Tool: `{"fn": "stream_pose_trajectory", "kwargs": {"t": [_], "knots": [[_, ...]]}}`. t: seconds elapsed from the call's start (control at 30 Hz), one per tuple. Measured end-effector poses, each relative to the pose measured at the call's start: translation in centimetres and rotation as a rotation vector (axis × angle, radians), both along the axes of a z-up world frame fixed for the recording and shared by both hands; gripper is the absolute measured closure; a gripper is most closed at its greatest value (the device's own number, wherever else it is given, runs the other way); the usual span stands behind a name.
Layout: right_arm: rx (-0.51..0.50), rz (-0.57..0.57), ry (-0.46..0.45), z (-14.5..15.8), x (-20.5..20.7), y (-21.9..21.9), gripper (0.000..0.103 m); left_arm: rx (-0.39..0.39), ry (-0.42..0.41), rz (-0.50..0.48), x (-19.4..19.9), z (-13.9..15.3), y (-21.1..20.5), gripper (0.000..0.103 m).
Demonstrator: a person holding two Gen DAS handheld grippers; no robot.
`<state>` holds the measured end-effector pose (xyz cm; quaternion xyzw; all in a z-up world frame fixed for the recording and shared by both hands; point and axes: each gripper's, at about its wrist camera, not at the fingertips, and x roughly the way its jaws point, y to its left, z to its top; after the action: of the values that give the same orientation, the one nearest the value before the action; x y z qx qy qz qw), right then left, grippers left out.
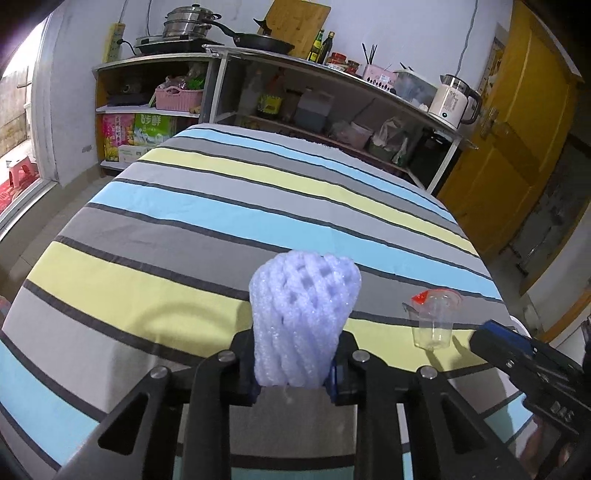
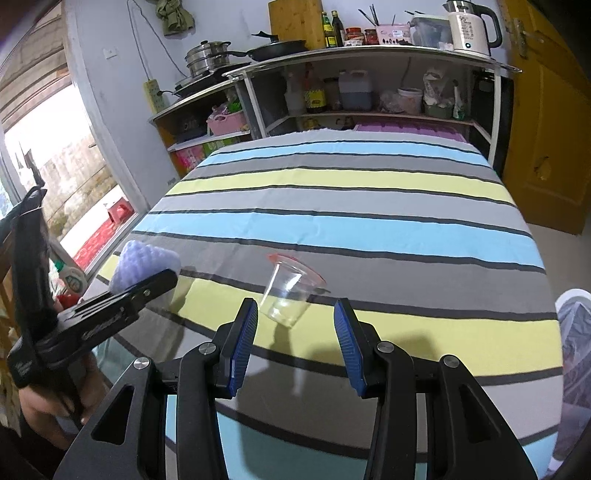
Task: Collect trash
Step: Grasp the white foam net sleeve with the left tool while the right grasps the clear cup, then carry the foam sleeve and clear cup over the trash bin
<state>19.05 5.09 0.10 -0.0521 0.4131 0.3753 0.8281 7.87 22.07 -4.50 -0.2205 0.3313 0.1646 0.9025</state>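
Observation:
My left gripper (image 1: 295,373) is shut on a white foam fruit net (image 1: 304,317) and holds it above the striped tablecloth (image 1: 221,218). The net also shows in the right wrist view (image 2: 146,266), sticking out of the left gripper (image 2: 162,277). A clear plastic cup (image 2: 286,295) with a torn red-edged film lid lies tilted on the cloth, just ahead of my open right gripper (image 2: 295,332). The cup also shows in the left wrist view (image 1: 434,319), with the right gripper (image 1: 491,332) beside it.
A white bin lined with a grey bag (image 2: 574,354) stands at the table's right edge. Kitchen shelves (image 2: 369,85) with pans, bottles and a kettle (image 2: 472,26) run behind the table. A yellow door (image 2: 546,110) is at right, a window (image 2: 55,166) at left.

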Motion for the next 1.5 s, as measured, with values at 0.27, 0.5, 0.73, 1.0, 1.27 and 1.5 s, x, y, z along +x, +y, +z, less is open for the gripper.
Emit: {"fn": "stream_pose_trajectory", "kwargs": {"t": [0.27,0.5,0.73,1.0,1.27,1.5], "knots": [[-0.022,-0.015,0.04,-1.1,1.2,1.8,0.059,-0.01,-0.002,-0.016,-0.2,-0.4,0.0,0.076],[-0.043,-0.002,0.062,-1.8,1.6,3.2,0.059,-0.02,-0.003,-0.023,-0.1,-0.5,0.2,0.076],[-0.04,0.004,0.059,-1.9,1.3,2.9,0.07,-0.009,-0.002,-0.029,-0.1,-0.5,0.1,0.076],[-0.015,-0.001,0.017,-0.6,0.2,1.0,0.071,0.016,-0.012,-0.044,-0.7,0.2,-1.3,0.076],[0.031,-0.032,-0.024,1.4,-1.5,-2.5,0.071,0.05,-0.028,-0.095,-1.0,2.0,-4.4,0.076],[0.069,-0.089,-0.059,3.1,-2.5,-6.8,0.071,0.081,-0.046,-0.169,-0.4,3.6,-8.1,0.076]]}}
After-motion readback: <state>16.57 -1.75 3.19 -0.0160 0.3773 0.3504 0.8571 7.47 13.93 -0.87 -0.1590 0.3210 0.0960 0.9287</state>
